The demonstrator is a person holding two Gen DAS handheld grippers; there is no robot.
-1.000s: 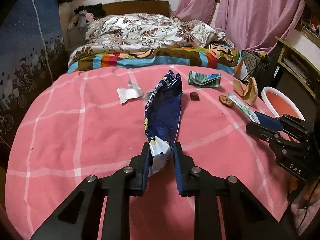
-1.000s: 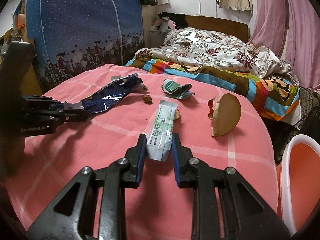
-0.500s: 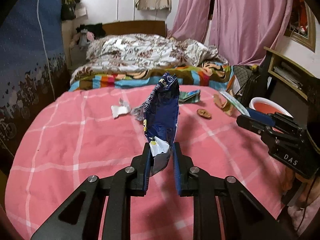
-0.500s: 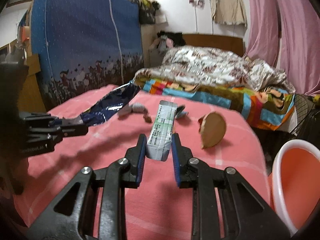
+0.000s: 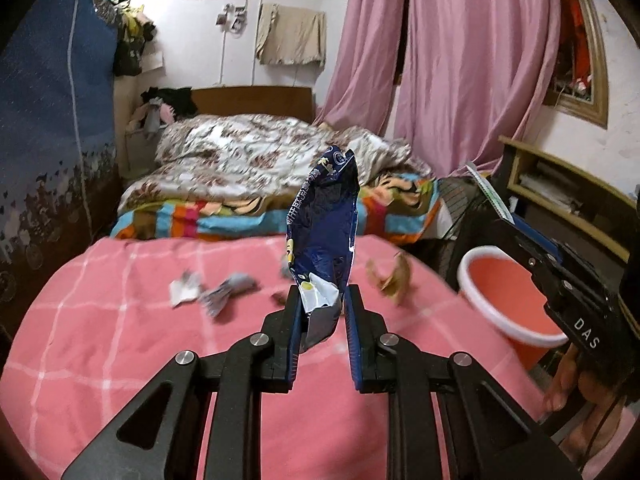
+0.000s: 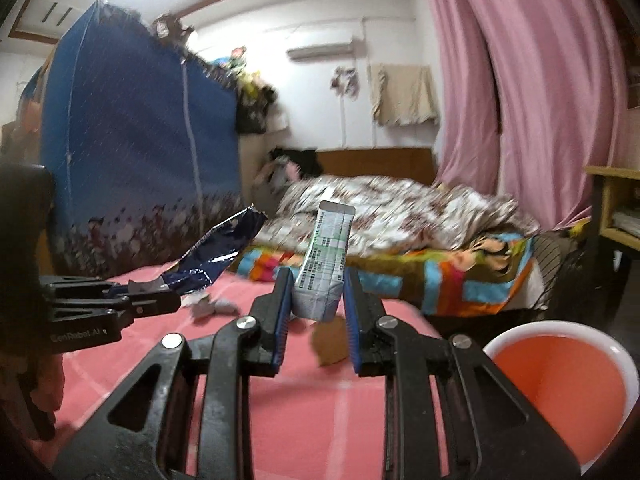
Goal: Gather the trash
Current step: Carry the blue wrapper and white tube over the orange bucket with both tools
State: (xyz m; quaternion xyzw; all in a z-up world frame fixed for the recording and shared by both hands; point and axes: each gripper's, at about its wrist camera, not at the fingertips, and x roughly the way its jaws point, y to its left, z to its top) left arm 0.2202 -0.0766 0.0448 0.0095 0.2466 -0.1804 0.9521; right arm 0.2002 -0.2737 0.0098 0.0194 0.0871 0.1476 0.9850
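Observation:
My left gripper is shut on the lower end of a dark blue snack wrapper, which stands up above the pink blanket. My right gripper is shut on a white and green packet held upright in the air. The right wrist view shows the left gripper at the left with the blue wrapper slanting up from it. The left wrist view has the right gripper at the right, over a pink bin.
Still lying on the blanket are a white paper scrap, a grey crumpled wrapper and a brown peel. The pink bin stands off the blanket's right edge. Behind are a bed with a floral quilt, a shelf and curtains.
Both grippers have risen and tilted upward, lifting the blue wrapper and the packet off the blanket. The bin looms larger in both views.

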